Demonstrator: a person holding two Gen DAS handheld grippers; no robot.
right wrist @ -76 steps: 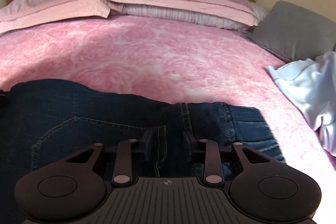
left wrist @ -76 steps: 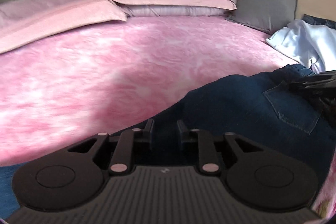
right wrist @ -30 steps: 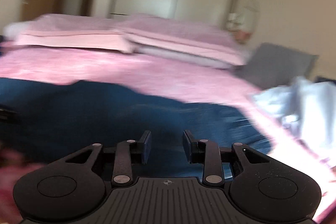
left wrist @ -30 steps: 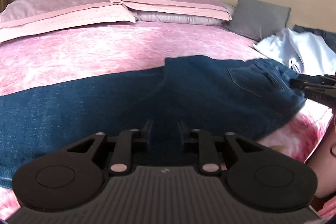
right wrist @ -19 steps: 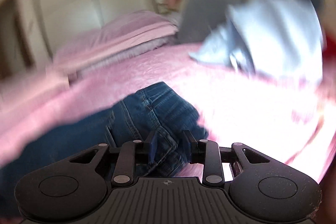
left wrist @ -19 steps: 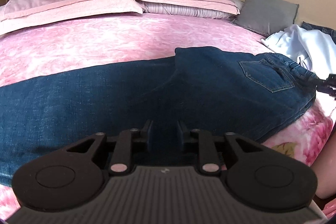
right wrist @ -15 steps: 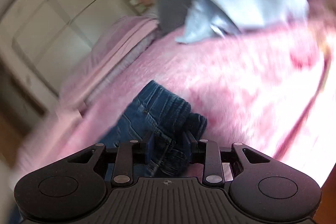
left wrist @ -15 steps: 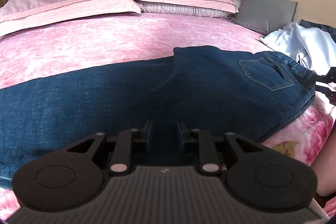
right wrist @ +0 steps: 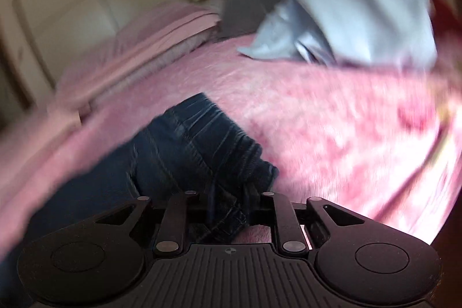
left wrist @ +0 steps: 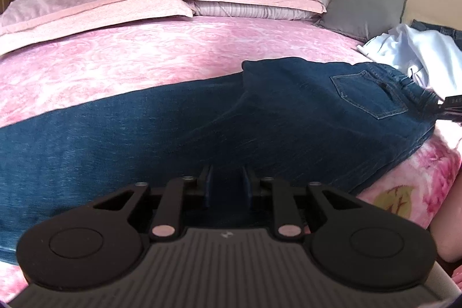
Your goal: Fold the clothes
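The left gripper (left wrist: 226, 183) grasps the jeans (left wrist: 202, 123) at six o'clock; the right gripper (right wrist: 229, 199) is closing, seemingly clamping their waistband despite blur.

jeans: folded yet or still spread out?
Spread out, no cross fold: the jeans lie lengthwise across the bed, back pocket up, waistband at right.

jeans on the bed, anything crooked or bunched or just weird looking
Mostly fine: the jeans lie flat across the pink bedspread. The waistband corner is bunched between the fingers of the right gripper, whose jaws are closing. A white garment lies crumpled near the waistband, unfolded.
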